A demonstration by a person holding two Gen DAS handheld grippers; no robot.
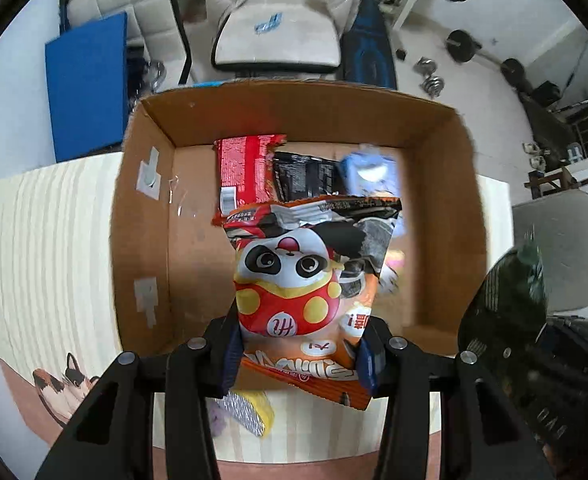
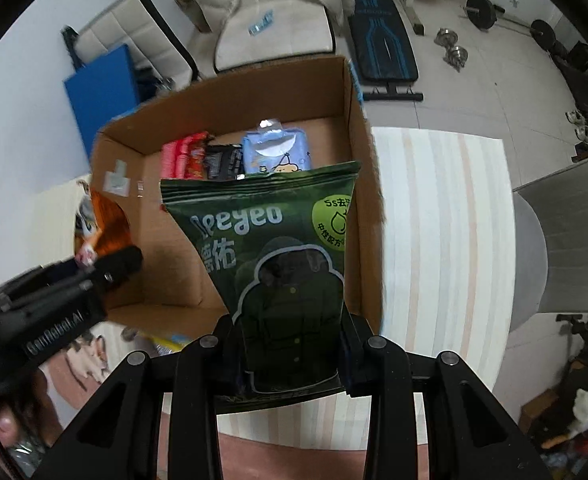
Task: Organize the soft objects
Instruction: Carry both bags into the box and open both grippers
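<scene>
My left gripper is shut on an orange panda snack bag and holds it above the near part of an open cardboard box. My right gripper is shut on a dark green wipes pack and holds it over the box's near right corner. Inside the box at the far wall lie a red packet, a black packet and a light blue pack. They also show in the right wrist view: the red packet, the black packet, the blue pack.
The box stands on a striped table. A yellow and silver packet lies on the table below my left gripper. The left gripper shows at the left of the right wrist view. A grey chair is at the right, gym gear behind.
</scene>
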